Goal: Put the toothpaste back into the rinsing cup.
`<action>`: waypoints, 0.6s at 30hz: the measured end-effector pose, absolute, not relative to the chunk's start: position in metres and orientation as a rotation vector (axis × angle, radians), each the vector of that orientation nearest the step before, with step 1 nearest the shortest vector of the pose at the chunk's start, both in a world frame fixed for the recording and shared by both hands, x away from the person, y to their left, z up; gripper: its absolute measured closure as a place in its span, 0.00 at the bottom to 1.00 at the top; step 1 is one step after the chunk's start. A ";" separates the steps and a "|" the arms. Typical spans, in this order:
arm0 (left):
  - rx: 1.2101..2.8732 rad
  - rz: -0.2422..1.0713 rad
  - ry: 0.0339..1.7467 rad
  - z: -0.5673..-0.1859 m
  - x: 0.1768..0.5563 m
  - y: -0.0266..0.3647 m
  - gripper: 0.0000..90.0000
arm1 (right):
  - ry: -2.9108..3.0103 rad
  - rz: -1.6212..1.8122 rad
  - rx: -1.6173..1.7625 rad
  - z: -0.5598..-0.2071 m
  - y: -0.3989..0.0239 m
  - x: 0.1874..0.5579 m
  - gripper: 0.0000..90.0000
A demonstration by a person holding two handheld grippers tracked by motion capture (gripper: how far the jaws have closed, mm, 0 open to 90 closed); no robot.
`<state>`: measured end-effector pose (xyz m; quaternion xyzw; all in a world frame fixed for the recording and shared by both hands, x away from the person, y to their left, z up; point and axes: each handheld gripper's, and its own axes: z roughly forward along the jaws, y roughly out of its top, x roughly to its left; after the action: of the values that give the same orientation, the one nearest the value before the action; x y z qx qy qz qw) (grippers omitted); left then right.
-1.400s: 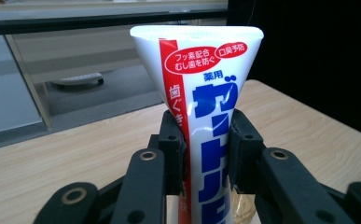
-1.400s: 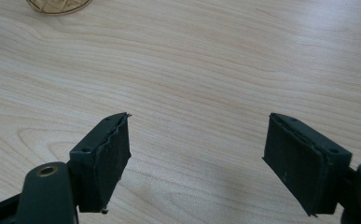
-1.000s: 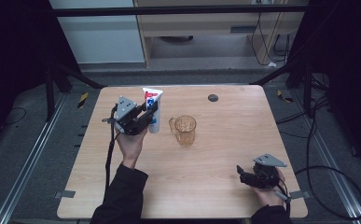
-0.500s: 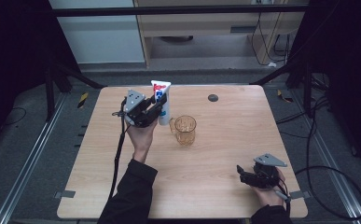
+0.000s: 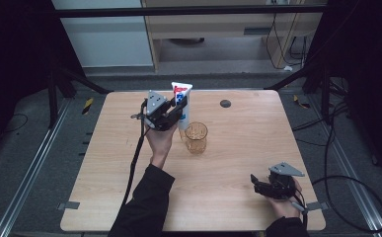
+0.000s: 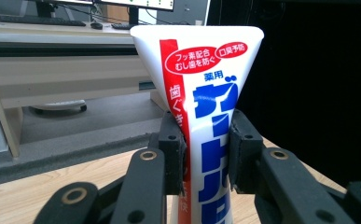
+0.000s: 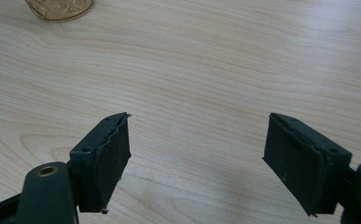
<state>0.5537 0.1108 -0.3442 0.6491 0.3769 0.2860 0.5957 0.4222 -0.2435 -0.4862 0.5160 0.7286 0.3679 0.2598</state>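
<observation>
A small dark disc is seen lying on the wooden table near its far edge. A yellow-and-black striped piece is noted on the grey floor left of the table, and cables are seen to its right. A keyboard is seen on a pale desk behind.

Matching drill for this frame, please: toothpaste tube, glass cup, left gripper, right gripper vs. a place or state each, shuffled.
Things:
1. toothpaste tube
2. glass cup
3. left gripper
4. right gripper

States:
A. open, low over bare wood near the table's front right
B. amber, standing on the table
C. upright, pinched between two jaws
D. shut, held up beside the cup

Pairs: 1-C, 2-B, 3-D, 4-A
</observation>
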 end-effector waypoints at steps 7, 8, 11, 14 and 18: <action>1.507 0.665 0.877 -0.346 0.561 0.105 0.78 | 1.974 1.001 1.404 -0.486 -0.243 0.422 0.25; 1.516 0.665 0.875 -0.347 0.562 0.104 0.78 | 1.973 1.003 1.407 -0.486 -0.243 0.422 0.25; 1.521 0.662 0.873 -0.350 0.565 0.100 0.78 | 1.973 1.003 1.402 -0.486 -0.243 0.422 0.25; 1.527 0.652 0.877 -0.354 0.568 0.096 0.78 | 1.971 1.004 1.403 -0.486 -0.243 0.422 0.25; 1.552 0.653 0.870 -0.360 0.569 0.088 0.78 | 1.972 1.012 1.410 -0.486 -0.244 0.422 0.25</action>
<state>0.5694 0.0884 -0.3598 0.6649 0.3728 0.2797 0.5837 0.4218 -0.2441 -0.4858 0.5192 0.7260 0.3725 0.2543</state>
